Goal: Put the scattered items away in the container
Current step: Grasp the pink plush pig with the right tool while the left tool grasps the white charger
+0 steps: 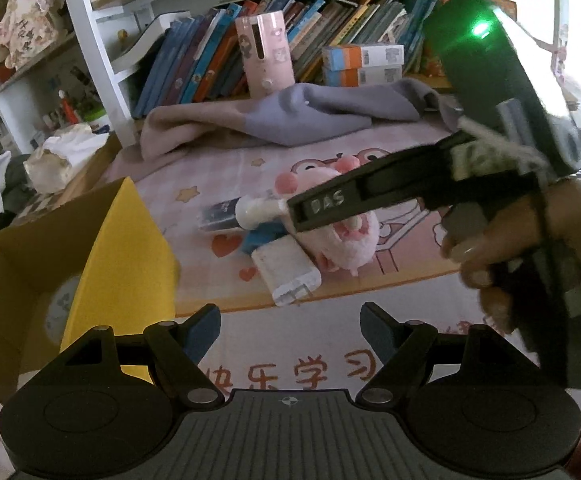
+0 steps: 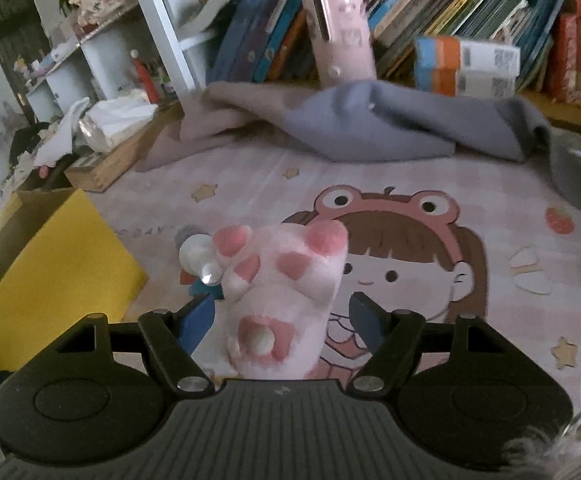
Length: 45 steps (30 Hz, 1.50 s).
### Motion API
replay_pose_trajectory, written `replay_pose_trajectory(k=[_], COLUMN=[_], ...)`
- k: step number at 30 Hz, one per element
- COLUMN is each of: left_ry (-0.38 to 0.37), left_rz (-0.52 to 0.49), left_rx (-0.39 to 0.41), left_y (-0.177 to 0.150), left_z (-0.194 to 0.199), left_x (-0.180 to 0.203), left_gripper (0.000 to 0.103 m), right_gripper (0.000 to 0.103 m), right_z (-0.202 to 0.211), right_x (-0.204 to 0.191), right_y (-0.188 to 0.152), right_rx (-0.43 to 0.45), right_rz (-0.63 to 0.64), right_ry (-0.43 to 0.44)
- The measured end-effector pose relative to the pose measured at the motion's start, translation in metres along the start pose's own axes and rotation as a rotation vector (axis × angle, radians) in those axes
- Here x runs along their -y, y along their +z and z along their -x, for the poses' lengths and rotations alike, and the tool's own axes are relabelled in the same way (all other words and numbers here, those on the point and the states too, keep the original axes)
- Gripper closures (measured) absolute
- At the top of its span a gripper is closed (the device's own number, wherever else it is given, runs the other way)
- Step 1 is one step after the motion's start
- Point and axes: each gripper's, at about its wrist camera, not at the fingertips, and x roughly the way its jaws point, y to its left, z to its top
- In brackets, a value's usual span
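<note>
A pink plush paw (image 2: 286, 292) lies on the cartoon desk mat (image 2: 430, 208) between the blue pads of my right gripper (image 2: 280, 318). The pads stand a little off its sides, so this gripper is open. Beside the plush lie a white tube (image 1: 252, 212), a dark blue packet (image 1: 218, 216), a blue item (image 1: 258, 242) and a white charger block (image 1: 290, 272). In the left wrist view a hand holds the right gripper (image 1: 296, 220) over the plush (image 1: 350, 244). My left gripper (image 1: 290, 328) hangs open and empty at the desk's front edge. The yellow box (image 1: 122, 248) stands open at the left.
A grey and beige blanket (image 1: 290, 120) lies crumpled behind the items. Behind it are a row of books (image 1: 194, 60), a pink cylinder (image 1: 266, 56) and orange-blue boxes (image 1: 362, 64). A tissue box (image 2: 114, 124) sits at the far left.
</note>
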Motion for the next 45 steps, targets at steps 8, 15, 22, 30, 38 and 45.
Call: replay_pose_trajectory(k=[8,15,22,30,38,45], left_ry=[0.011,0.014,0.037,0.013,-0.009,-0.027], left_rz=[0.057,0.133,0.190,0.248,0.197,0.169], left_rx=[0.007,-0.026,-0.062,-0.104,-0.108,-0.112], left_y=[0.012,0.022,0.029,0.022,0.019,0.013], left_z=[-0.027,-0.067,-0.095,-0.106,-0.097,-0.084], left_x=[-0.001,-0.003,-0.008,-0.014,-0.012,-0.006], left_gripper=[0.025,0.030,0.047,0.061,0.061,0.061], right_gripper=[0.057,0.057,0.057,0.056,0.042,0.052], right_z=[0.008,0.030,0.046,0.043,0.028,0.019], right_x=[0.018,0.034,0.045,0.057,0.049,0.049], right_y=[-0.004,-0.007,-0.016,-0.025,-0.021,-0.021], right_rx=[-0.007,0.021,0.028,-0.006,-0.027,-0.038], right_rz=[-0.047,-0.027,-0.015,-0.020,0.034,0.063], right_ry=[0.016,-0.024,-0.048,-0.081,-0.096,-0.112])
